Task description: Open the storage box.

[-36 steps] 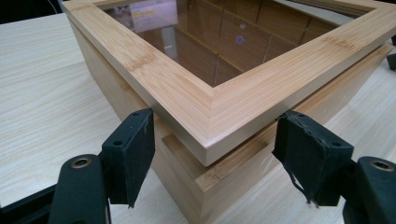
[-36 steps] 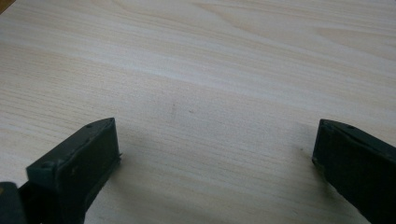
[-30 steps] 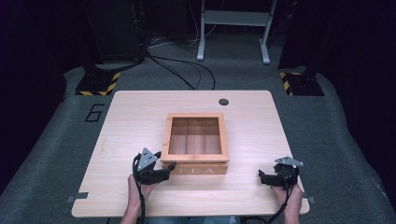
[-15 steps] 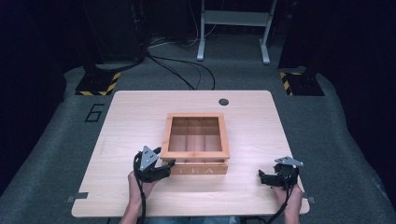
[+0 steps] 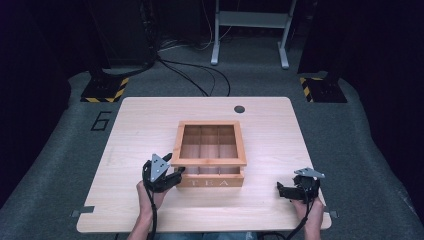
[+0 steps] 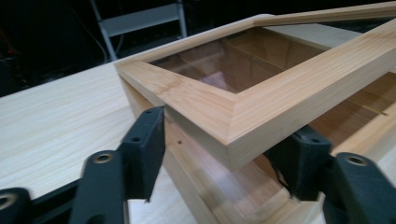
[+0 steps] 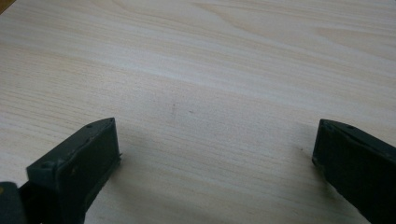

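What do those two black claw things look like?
Each black two-jaw claw, left and right, has flat, blocky black jaws with round bolts. A grey three-cornered plate sits on top of each, and a black cable trails back along the bare forearm.

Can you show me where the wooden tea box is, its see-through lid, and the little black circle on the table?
tea box [image 5: 212, 181], high view, front wall with letters.
lid [image 6: 219, 105], left gripper view, wooden frame corner.
black circle [image 5: 239, 109], high view, its middle.
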A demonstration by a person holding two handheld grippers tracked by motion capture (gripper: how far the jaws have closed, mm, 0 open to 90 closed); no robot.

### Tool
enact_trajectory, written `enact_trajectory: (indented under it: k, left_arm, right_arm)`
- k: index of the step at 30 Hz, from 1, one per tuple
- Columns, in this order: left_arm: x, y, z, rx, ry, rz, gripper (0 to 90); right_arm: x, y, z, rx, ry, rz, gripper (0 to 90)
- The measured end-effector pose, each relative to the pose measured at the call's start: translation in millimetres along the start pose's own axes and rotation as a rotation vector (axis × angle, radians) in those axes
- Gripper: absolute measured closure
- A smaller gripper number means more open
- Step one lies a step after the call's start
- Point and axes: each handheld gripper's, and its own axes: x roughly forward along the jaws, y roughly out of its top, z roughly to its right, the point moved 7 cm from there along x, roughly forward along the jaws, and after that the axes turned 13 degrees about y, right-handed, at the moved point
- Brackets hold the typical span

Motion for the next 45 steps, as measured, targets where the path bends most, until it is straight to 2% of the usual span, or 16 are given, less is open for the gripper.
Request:
enact_trajectory:
  k: [1,3,4,7,10,14,18,23,30,36,45]
  left_arm:
    - [0.1,1.0,-0.4,-0.013,-0.002,0.002,42.8]
    - [0.5,3.8,-3.0,-0.004,0.006,0.011,45.3]
    - [0.3,5.1,-2.8,-0.015,0.007,0.01,46.3]
    - [0.6,11.3,-4.0,-0.016,0.038,0.043,47.3]
    - [4.0,18.4,-5.7,-0.021,0.066,0.053,44.9]
    - [6.3,24.4,-8.0,-0.029,0.072,0.056,41.7]
    - [7.5,34.2,-11.2,-0.02,0.078,0.063,41.0]
    - [9.2,49.3,-14.5,-0.003,0.067,0.081,47.5]
    - [13.3,70.0,-25.9,-0.007,0.051,0.07,53.6]
    - [14.7,82.6,-31.8,-0.003,0.059,0.08,55.9]
    - [19.2,95.2,-38.8,-0.021,0.047,0.071,58.6]
  right_arm:
    - [-0.2,-0.3,0.2,-0.003,0.0,-0.004,0.0]
    - [0.0,0.0,-0.2,0.003,0.0,0.001,0.0]
    - [-0.1,0.0,-0.1,0.001,0.001,0.0,0.0]
    - [-0.2,-0.4,0.4,-0.006,0.0,-0.005,0.0]
    - [-0.1,-0.2,0.2,-0.001,-0.001,-0.002,0.0]
    - [0.0,0.0,0.0,0.002,-0.001,-0.001,0.0]
    - [0.0,-0.1,0.1,0.002,0.0,-0.001,0.1]
    - [0.0,0.0,0.1,0.003,-0.001,0.0,0.1]
    - [0.0,0.0,0.1,0.003,-0.001,-0.001,0.0]
    - [0.0,0.0,0.0,0.003,0.0,0.0,0.0]
    - [0.0,0.0,0.1,0.003,-0.001,-0.001,0.0]
